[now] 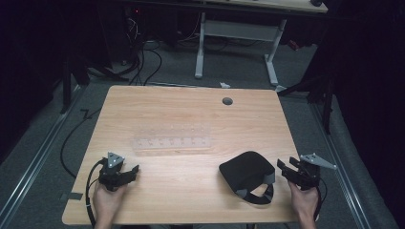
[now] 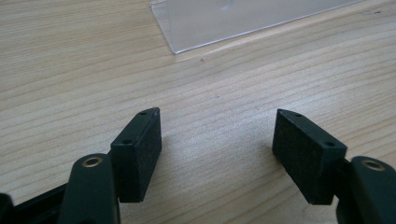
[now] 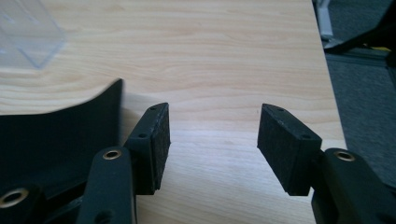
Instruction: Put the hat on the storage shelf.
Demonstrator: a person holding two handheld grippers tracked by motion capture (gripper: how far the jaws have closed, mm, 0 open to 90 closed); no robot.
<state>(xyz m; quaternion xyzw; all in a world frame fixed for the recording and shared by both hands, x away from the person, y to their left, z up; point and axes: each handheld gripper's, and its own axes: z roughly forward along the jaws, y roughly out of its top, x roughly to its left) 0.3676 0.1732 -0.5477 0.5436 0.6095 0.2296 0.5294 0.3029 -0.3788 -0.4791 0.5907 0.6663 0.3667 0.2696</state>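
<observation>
A clear plastic rack [image 1: 172, 138] lies across the middle of the wooden table [image 1: 191, 105]. A black padded case with a strap [image 1: 246, 171] rests at the front right. My left gripper [image 1: 131, 171] sits low at the front left, open, with bare wood between its jaws [image 2: 217, 140]; the clear rack's corner [image 2: 224, 21] lies ahead of it. My right gripper [image 1: 285, 169] hovers just right of the black case, open and holding nothing [image 3: 215, 140]. In the right gripper view the black case [image 3: 60, 135] lies beside the left jaw, and the rack's end [image 3: 25, 39] is farther off.
A round cable hole [image 1: 227, 101] is set in the table's far side. The table's right edge [image 3: 327, 84] drops to grey carpet [image 3: 364, 93] close to my right gripper. A white-legged desk [image 1: 236, 31] and floor cables [image 1: 143, 67] lie beyond the table.
</observation>
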